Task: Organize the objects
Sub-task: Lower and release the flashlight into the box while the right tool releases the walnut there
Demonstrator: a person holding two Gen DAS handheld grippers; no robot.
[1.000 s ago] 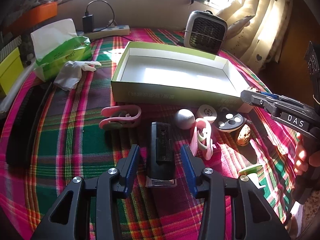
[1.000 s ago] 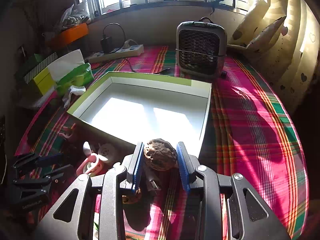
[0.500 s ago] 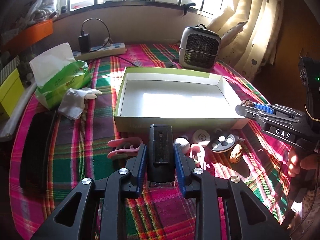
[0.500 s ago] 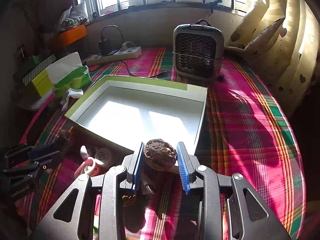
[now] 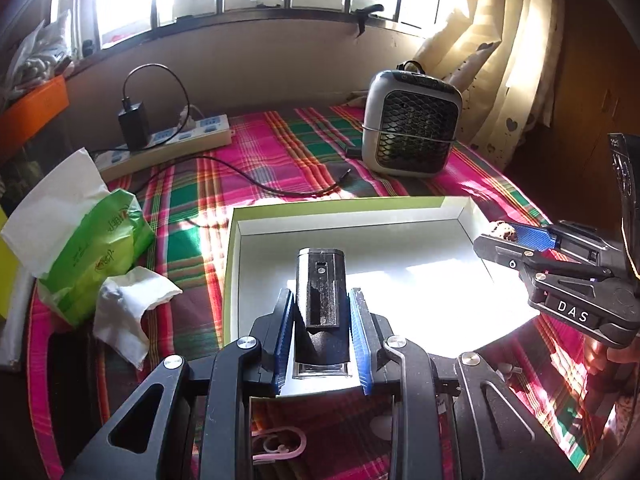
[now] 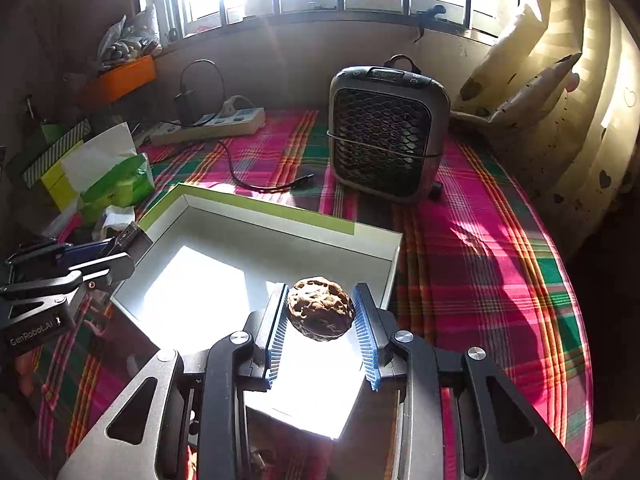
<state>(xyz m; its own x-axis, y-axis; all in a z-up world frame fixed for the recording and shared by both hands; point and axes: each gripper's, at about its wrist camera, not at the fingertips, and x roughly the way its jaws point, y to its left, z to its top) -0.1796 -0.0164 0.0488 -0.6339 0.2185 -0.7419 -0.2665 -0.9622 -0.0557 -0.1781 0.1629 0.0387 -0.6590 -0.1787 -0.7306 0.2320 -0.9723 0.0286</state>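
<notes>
Two grippers, both loaded. The left gripper (image 5: 322,334) has its blue ribbed pads clamped on a black rectangular block-shaped gadget (image 5: 321,288), held over the near edge of the shallow white cardboard box with lime-green outer walls (image 5: 229,264). Can't really tell what the gadget is; its lower end is tucked between the pads. The right gripper (image 6: 322,334) is squeezing a brown wrinkly walnut (image 6: 321,307) above the box's near right corner. From the left camera only a sliver of that walnut peeks past the other tool.

Sun glare washes out most of the box floor. A pink plastic loop-shaped thing (image 5: 276,446) is half hidden behind the left gripper's frame, near the tablecloth's front edge.

Everything sits on a pink-green plaid tablecloth (image 6: 480,248). At the far edge: a grey mesh-front mini heater (image 6: 386,132), a white power strip (image 5: 168,146) with a black charger, all under a barred window. The left edge has a green tissue pack (image 5: 96,248) and a crumpled white tissue (image 5: 128,312). A cream heart-print curtain (image 5: 500,60) hangs on the right.
</notes>
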